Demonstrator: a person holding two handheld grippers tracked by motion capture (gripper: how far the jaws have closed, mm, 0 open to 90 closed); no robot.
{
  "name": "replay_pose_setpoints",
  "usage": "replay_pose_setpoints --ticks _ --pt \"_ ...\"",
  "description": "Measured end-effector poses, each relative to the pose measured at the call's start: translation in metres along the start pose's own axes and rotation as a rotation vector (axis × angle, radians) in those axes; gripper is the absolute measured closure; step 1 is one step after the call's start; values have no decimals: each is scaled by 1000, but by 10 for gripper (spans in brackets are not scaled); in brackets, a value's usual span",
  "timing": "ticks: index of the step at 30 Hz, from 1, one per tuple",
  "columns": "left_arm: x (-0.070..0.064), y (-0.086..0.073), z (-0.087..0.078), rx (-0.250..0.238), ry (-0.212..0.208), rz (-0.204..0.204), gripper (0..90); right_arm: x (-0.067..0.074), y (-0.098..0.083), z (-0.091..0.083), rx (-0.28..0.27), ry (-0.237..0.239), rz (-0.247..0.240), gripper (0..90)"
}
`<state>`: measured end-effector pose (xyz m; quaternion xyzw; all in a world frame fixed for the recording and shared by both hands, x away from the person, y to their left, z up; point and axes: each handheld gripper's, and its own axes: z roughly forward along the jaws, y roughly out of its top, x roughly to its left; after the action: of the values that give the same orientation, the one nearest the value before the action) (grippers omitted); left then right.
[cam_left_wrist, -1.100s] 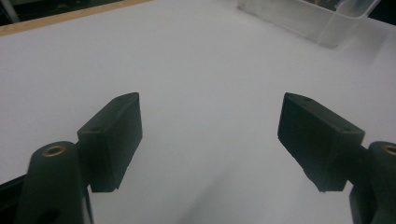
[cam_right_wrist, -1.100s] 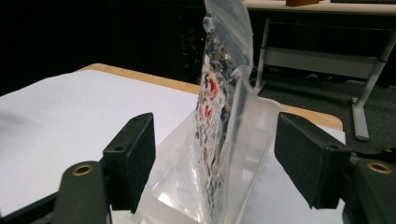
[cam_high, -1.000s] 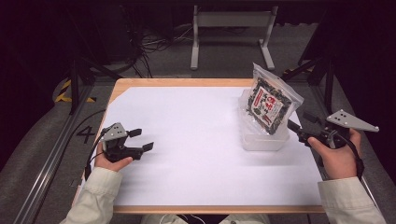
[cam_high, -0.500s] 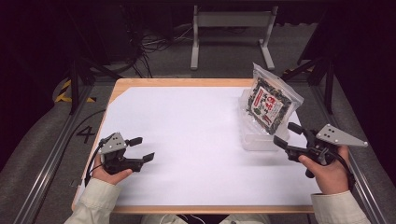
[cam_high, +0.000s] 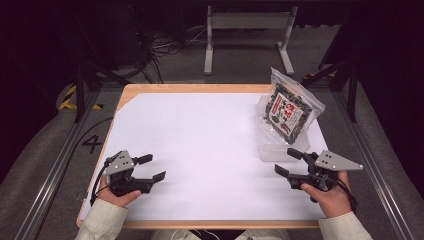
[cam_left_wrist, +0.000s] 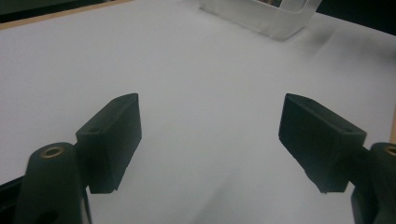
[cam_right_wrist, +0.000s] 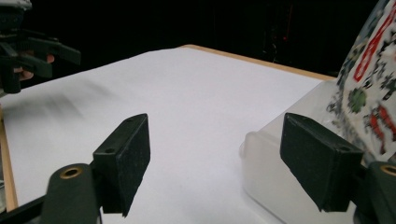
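We find two markings. A dark numeral "4" (cam_high: 92, 144) stands on the grey floor, just left of the surface's left edge. The clear bag (cam_high: 291, 106) standing in the plastic tub at the far right of the surface carries a white label (cam_high: 281, 111) with red characters printed down it; we cannot read them at this size. In the right gripper view the same bag (cam_right_wrist: 369, 88) shows red strokes and green print at the right edge, blurred and not legible. We read no other text, brand or sign.
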<state>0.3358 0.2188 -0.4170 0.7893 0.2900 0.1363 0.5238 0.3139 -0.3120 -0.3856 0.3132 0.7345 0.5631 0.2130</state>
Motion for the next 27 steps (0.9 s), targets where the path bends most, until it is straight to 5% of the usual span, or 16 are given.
replay_pose_setpoints --ticks 14,27 --pt "-5 -8 -2 -27 20 8 223 -2 -47 24 120 2 -4 259" --pt "-3 -14 0 -29 11 -22 226 -6 -51 26 134 -8 11 259"
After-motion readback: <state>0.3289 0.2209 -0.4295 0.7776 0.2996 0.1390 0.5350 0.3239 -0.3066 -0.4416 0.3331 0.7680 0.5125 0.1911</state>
